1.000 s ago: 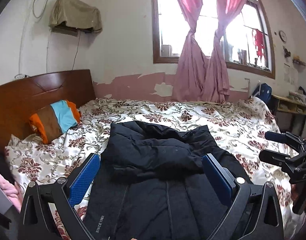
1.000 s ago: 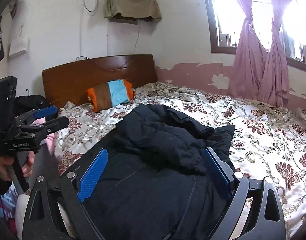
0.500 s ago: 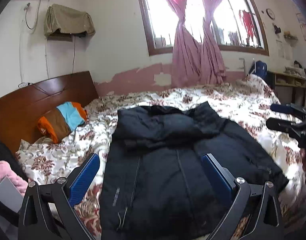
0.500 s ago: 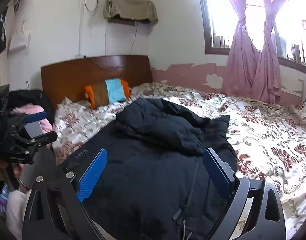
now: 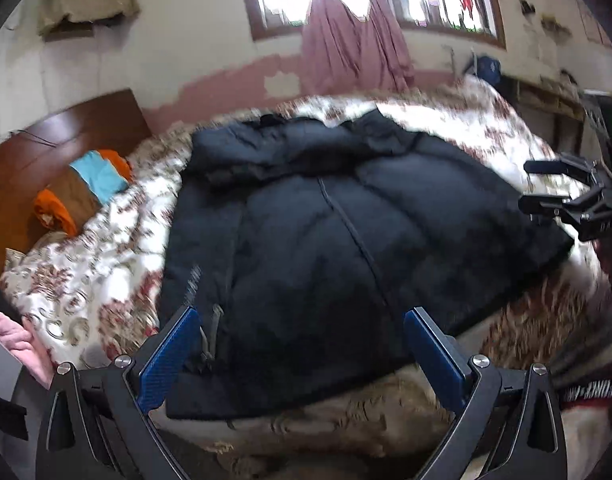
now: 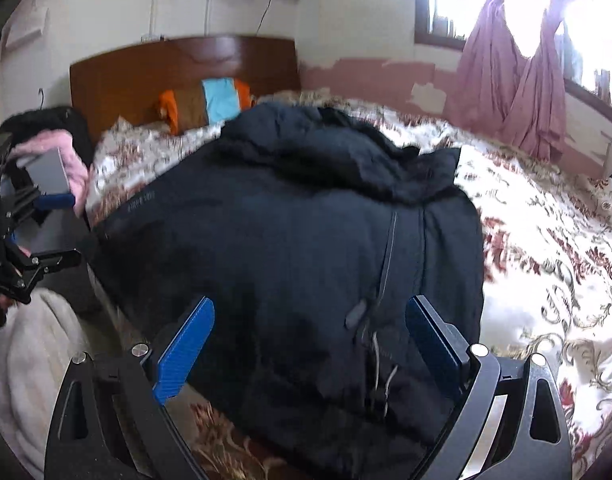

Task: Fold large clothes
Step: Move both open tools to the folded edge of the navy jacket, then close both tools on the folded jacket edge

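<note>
Jaws spread, puffy quilted black jacket

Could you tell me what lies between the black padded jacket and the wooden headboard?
In both wrist views, floral bedspread and a striped orange, brown and blue pillow lie between the black padded jacket and the wooden headboard.

You find small pale lettering on the black jacket near its left edge, too blurred to read. White capitals on a dark strip at the lower right of the left wrist view are likewise illegible.
</note>
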